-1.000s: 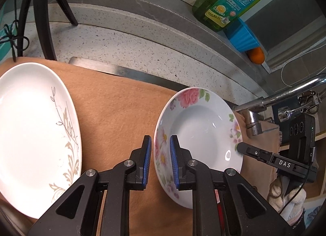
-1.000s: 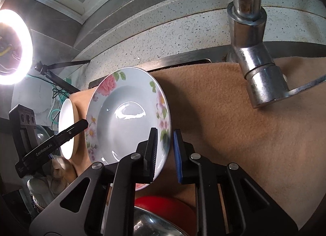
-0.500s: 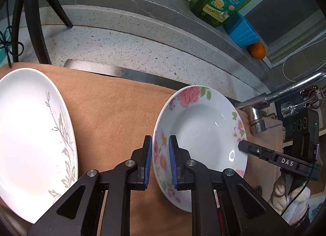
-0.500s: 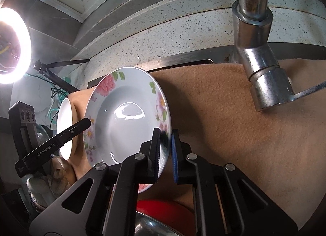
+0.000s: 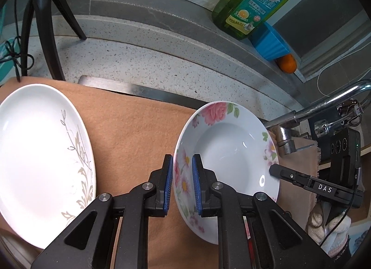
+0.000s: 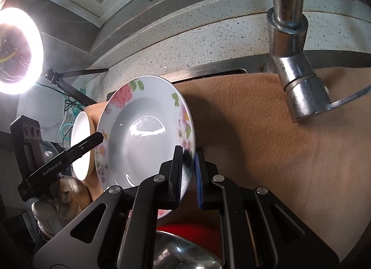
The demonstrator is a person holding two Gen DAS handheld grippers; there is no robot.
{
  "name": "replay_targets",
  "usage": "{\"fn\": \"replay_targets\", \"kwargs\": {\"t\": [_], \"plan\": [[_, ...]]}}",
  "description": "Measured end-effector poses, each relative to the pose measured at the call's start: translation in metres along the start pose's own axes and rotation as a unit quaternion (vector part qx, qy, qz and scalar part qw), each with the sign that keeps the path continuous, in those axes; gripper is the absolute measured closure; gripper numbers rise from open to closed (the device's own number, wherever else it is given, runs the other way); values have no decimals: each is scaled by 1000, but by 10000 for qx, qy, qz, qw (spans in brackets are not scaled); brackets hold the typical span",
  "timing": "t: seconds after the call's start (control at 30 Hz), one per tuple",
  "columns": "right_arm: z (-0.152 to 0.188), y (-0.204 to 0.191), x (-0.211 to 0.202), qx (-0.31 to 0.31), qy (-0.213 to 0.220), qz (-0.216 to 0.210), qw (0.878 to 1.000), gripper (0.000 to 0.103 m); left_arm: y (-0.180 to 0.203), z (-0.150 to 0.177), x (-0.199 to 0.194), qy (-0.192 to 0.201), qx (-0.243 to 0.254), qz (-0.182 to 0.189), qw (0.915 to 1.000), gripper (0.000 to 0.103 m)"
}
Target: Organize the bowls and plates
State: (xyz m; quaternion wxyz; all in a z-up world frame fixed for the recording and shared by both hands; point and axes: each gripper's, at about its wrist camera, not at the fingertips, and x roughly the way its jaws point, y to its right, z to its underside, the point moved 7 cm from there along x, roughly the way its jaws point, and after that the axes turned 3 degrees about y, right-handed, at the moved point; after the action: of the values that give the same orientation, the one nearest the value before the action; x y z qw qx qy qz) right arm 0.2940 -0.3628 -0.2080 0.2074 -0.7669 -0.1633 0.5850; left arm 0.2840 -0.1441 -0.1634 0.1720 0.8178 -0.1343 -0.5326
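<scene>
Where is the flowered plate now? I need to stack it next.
The flowered plate is held above the brown cloth, gripped at opposite rims by both grippers, right of the white plate and near the tap.

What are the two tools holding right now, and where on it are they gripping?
Both grip the floral plate by its rim: the left tool on its left edge, the right tool on the opposite, right edge. It is held between them.

floral plate (image 5: 228, 150) on cloth (image 5: 132, 129), large plate (image 5: 39, 153) to its left, faucet (image 5: 324, 106) right
</scene>
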Motion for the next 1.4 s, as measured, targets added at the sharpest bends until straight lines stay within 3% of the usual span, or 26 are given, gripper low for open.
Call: {"fn": "replay_targets", "kwargs": {"t": [0.77,1.4], "plan": [[24,-9,-45,-31,210,-38,9998,93,21,14,-34,184,205,258,9993,88],[73,-33,-80,-214,275,-128,9993,93,24,50,-77,302,267,431,9983,88]]}}
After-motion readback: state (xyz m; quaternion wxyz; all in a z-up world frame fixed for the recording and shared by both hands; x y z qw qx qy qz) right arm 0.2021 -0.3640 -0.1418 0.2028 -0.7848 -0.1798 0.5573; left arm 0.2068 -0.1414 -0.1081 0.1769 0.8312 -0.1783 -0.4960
